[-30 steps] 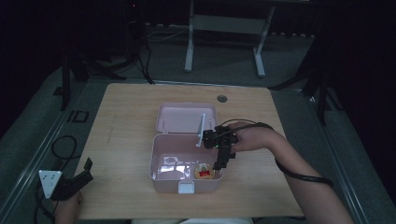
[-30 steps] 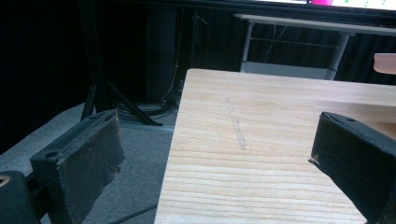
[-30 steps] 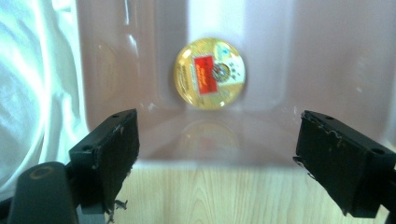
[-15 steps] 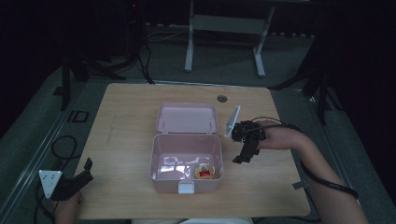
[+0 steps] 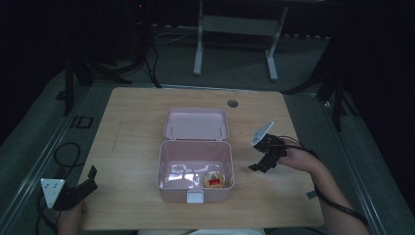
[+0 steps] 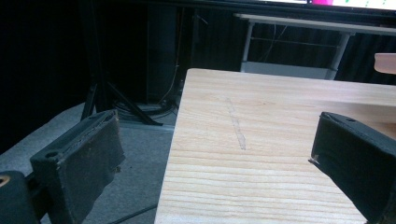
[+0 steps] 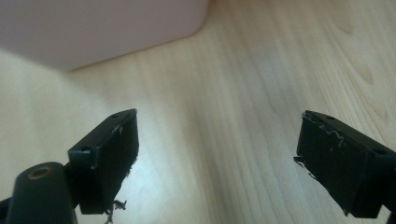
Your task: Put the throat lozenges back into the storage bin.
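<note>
Lying open near the middle of the surface (image 5: 127,147): pink box (image 5: 195,166), lid flat toward the far edge, a small round packet (image 5: 213,179) with a red label sitting in the near right corner inside; writing too small for reading. Hovering just right of the box, well inside the right edge: right hand-held gripper (image 5: 260,165), jaws spread wide, gripping nothing, bare wood between them in the right gripper view. Resting at the near left corner: left hand-held gripper (image 5: 84,182), jaws likewise wide apart and empty, straddling the left edge. Leaving broad open wood left of the box.
</note>
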`<state>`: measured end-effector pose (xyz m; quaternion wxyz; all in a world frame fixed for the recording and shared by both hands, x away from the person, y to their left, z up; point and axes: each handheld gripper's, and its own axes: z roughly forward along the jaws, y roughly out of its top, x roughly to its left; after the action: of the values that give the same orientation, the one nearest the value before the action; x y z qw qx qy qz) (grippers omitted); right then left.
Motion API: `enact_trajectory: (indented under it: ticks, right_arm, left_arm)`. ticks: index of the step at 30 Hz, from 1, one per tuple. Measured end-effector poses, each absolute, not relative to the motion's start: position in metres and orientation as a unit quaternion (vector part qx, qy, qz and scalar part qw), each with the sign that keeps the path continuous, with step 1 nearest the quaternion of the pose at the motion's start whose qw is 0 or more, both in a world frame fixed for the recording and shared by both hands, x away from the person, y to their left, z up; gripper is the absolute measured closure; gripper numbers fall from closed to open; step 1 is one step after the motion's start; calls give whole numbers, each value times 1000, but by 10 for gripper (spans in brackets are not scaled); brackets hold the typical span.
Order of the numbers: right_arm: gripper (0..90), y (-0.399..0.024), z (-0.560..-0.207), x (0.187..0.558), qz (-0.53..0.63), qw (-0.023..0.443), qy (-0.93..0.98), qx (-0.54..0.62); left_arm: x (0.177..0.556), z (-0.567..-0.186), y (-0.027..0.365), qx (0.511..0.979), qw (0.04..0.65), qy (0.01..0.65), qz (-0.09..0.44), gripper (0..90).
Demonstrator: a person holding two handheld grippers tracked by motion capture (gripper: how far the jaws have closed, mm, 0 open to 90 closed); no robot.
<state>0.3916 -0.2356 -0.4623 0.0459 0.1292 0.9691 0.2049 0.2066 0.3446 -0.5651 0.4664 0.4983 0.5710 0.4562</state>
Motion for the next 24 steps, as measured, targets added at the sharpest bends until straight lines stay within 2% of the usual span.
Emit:
enact_trajectory:
  ticks: [6, 14, 24]
  right_arm:
    - [126, -254, -490, 397, 260, 90, 945, 180]
    - [119, -277, -522, 401, 308, 123, 908, 257]
    - [117, -302, -543, 394, 341, 168, 866, 325]
  left_arm:
    - [207, -565, 345, 497, 467, 571, 456, 25]
    - [207, -565, 345, 497, 467, 571, 456, 25]
    - [207, -565, 345, 497, 467, 572, 456, 25]
